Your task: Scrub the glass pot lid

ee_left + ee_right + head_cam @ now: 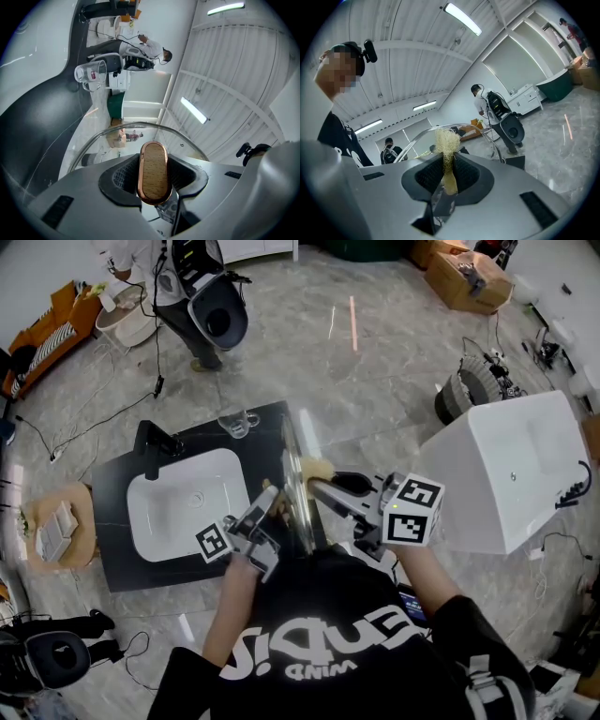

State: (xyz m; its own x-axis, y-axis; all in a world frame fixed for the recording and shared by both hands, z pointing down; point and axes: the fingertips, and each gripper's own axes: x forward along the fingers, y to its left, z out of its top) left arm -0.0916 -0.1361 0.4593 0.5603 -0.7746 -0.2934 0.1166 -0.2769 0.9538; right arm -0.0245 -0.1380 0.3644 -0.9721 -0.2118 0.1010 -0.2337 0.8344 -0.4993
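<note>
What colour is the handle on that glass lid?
Light wood with a shiny copper-coloured rim; the left gripper view shows the handle best.

The person wears a black T-shirt (319, 643) with short sleeves and big white lettering across the front (upside down as the head view sees it), plus a pale strap (483, 679) with a buckle over one shoulder. A small black camera (370, 50) sits on the head. The left gripper (265, 498) and right gripper (323, 488) have smooth silver-grey shells and black ribbed fingers (427, 174). Each carries a white cube (412, 512) printed with black square markers.
</note>
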